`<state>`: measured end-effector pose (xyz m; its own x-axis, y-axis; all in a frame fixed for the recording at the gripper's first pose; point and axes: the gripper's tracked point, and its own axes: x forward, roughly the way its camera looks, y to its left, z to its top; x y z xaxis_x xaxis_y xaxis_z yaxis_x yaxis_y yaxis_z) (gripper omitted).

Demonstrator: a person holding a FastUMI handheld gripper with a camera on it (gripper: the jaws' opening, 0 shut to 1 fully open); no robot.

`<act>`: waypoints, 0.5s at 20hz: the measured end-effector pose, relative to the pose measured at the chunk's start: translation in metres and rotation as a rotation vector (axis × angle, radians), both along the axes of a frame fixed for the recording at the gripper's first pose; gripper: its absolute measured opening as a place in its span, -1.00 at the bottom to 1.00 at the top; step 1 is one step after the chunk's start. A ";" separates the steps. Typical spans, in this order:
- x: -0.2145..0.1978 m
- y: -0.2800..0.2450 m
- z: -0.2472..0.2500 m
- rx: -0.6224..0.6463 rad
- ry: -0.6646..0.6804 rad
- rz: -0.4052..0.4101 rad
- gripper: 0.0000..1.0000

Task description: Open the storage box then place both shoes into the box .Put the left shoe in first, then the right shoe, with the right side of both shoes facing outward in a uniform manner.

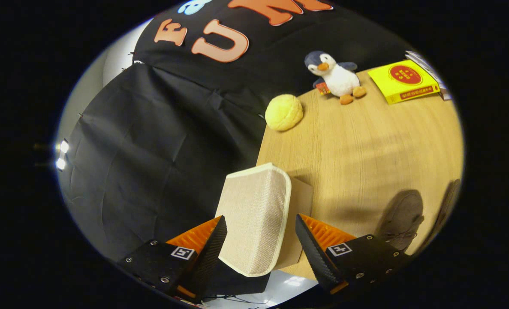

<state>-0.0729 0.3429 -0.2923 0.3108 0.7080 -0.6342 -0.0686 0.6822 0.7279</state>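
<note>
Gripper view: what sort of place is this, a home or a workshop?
Probably a staged recording booth, not a home: black cloth wall, a wooden table holding a plush penguin and a fabric storage box between the open fingers.

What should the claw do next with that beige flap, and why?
Probably close on the beige lid. The claw is open, its fingers either side of the lid and not pressing it. The storage box must be opened before the shoe on the table goes in.

Wooden table (365, 141) — bearing penguin (338, 77), yellow ball (284, 112), yellow box (404, 81), shoes (402, 219).
</note>
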 end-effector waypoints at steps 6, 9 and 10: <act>-0.022 0.032 -0.039 0.033 0.111 0.077 0.94; -0.026 0.041 -0.056 0.014 0.119 0.089 0.93; -0.028 0.047 -0.056 0.039 0.129 0.088 0.93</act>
<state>-0.1009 0.3902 -0.3479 0.1645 0.7536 -0.6364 -0.0311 0.6488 0.7603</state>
